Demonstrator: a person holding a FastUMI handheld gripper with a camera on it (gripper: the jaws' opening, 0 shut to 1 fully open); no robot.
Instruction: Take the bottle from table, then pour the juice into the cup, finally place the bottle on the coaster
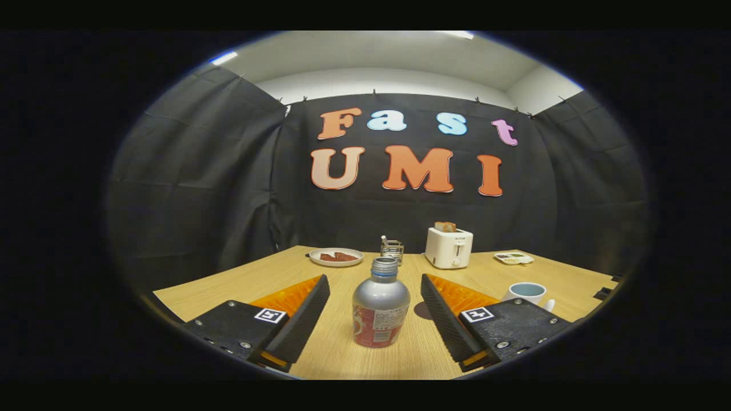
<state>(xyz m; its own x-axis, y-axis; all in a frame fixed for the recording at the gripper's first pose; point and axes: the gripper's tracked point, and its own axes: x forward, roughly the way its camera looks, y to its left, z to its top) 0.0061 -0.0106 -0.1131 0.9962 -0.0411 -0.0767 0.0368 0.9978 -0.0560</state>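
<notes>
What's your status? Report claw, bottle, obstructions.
Claw open, fingers either side of bottle, not touching. Bottle upright on table. Cup beyond right finger. Nothing blocking.

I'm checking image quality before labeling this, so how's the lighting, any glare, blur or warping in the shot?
Gripper view: even overhead light, soft glare on the bottle shoulder, faint shadow beside it on the table. Fisheye bends the table edges. Bottle sharp between the open gripper fingers; toaster, plate and cup small but readable.

Bottle point(380, 305) stands between the open tool point(375, 285) fingers, gaps either side; cup point(526, 292) beyond right
</notes>
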